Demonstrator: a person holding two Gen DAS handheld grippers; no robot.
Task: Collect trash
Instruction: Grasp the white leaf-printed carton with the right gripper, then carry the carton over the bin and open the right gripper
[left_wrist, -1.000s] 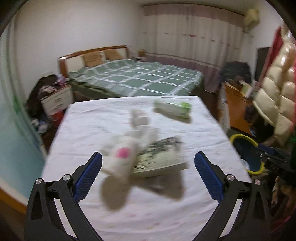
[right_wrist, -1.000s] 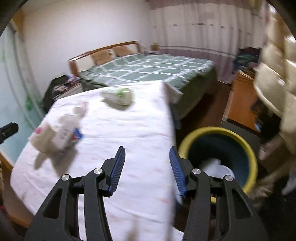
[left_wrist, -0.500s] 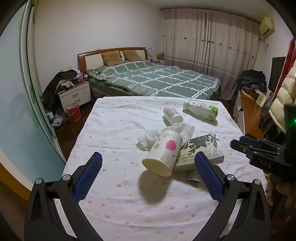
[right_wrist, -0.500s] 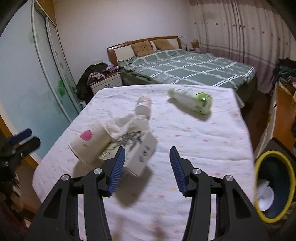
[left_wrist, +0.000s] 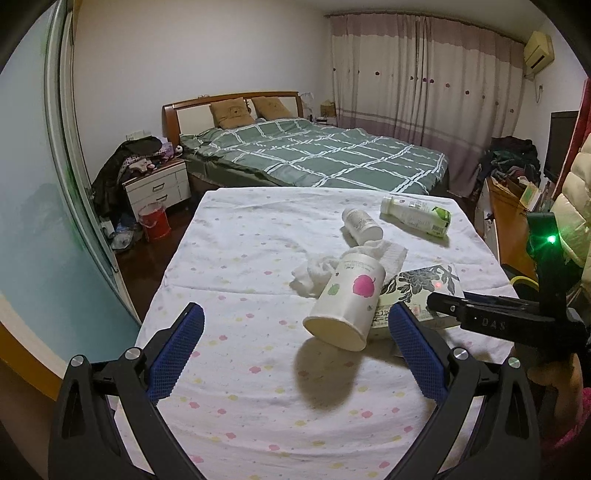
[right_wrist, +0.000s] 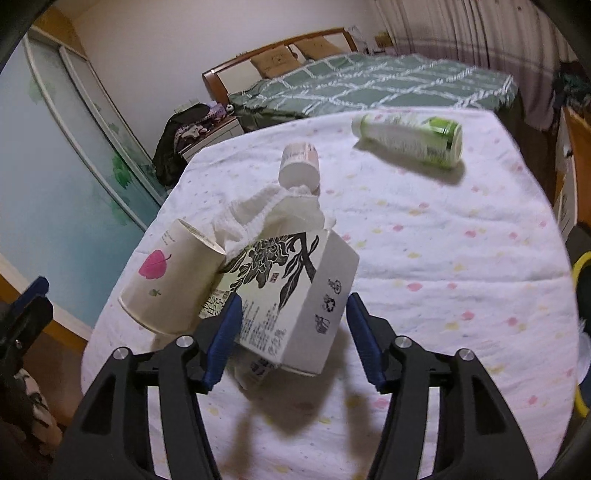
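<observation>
A heap of trash lies on the table with the dotted white cloth (left_wrist: 240, 266). A paper cup with a pink leaf (left_wrist: 347, 299) lies on its side, leaning on a black-and-white printed box (left_wrist: 424, 291). Crumpled white tissue (left_wrist: 314, 269), a small white bottle (left_wrist: 362, 225) and a green-labelled bottle (left_wrist: 417, 219) lie beyond. My left gripper (left_wrist: 295, 354) is open, just short of the cup. My right gripper (right_wrist: 291, 332) is open with the near corner of the box (right_wrist: 295, 291) between its fingers, not clamped. The cup (right_wrist: 166, 280) lies left of it.
A yellow-rimmed bin (right_wrist: 581, 280) stands on the floor right of the table. A bed with a green checked cover (left_wrist: 314, 155) is behind the table. A nightstand (left_wrist: 159, 188) and a red bucket (left_wrist: 155, 221) stand at the left. A wooden cabinet (left_wrist: 509, 206) is at the right.
My right gripper swung from the bin back over the table and came in around the box. My left gripper view shifted slightly; the cup now sits closer between its fingers.
</observation>
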